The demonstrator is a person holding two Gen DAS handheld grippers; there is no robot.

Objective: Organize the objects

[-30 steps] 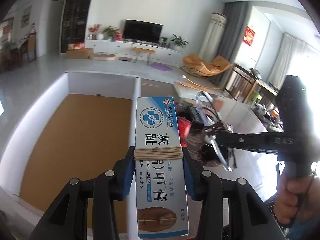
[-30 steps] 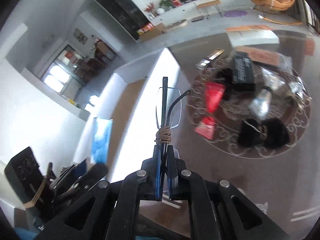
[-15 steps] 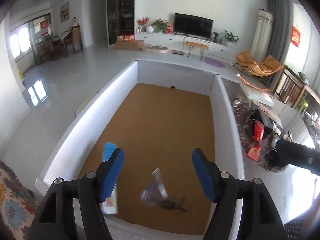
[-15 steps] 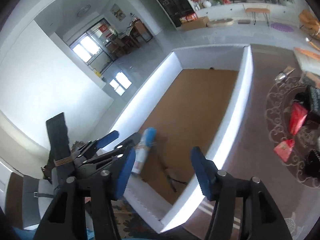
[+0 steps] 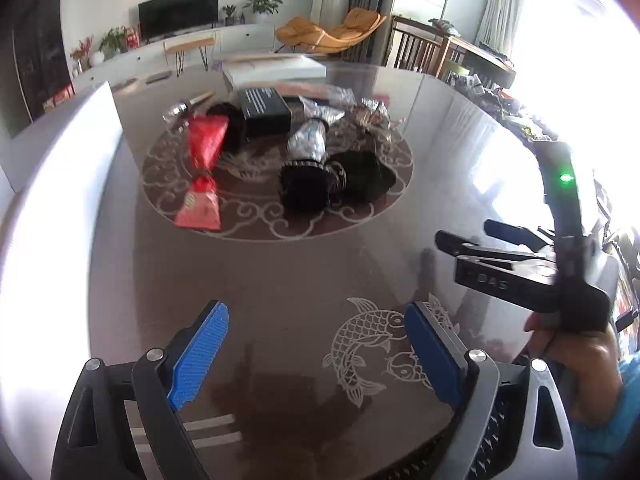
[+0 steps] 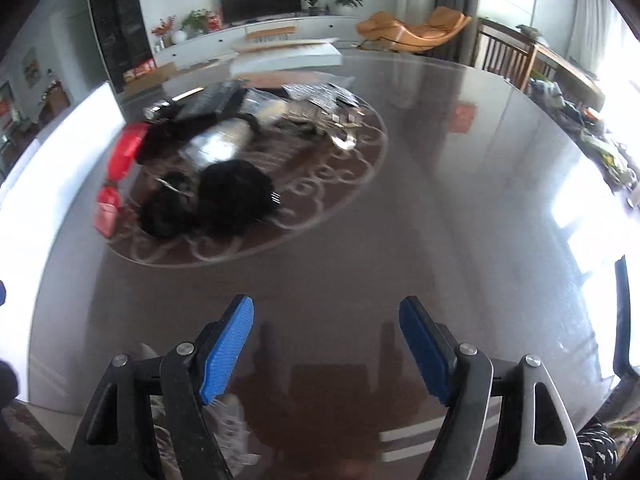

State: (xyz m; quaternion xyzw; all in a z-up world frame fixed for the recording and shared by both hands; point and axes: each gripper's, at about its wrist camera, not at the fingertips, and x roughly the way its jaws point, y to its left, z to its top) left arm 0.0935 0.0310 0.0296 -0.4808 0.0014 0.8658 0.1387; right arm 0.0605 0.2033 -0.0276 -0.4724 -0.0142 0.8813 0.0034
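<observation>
Grippers are both empty now: a second ago my left gripper (image 5: 316, 350) carried the cream carton and my right gripper (image 6: 326, 346) the folded glasses; half a second ago both had been let go over the white box, and I have since swung back to the desk (image 5: 304, 280). Each gripper stands wide, nothing between the blue pads. I read that as one pair of items stowed and the next pick about to begin.

What remains sits well ahead of me in a pile on the round patterned inlay (image 5: 276, 184): two red packets (image 5: 204, 172), a black box (image 5: 264, 110), a silvery wrapped bundle (image 5: 308, 142), two dark fuzzy lumps (image 5: 336, 184) touching each other, and clear crinkled packaging behind them. The right view is blurred, so finer detail there escapes me.

The white box wall (image 5: 60, 184) stands to my left. The pile is crowded; the dark lumps lean against the silvery bundle, so I judge the nearest red packet the cleanest reach. My right gripper's body hangs in the left view, near the left's path.
</observation>
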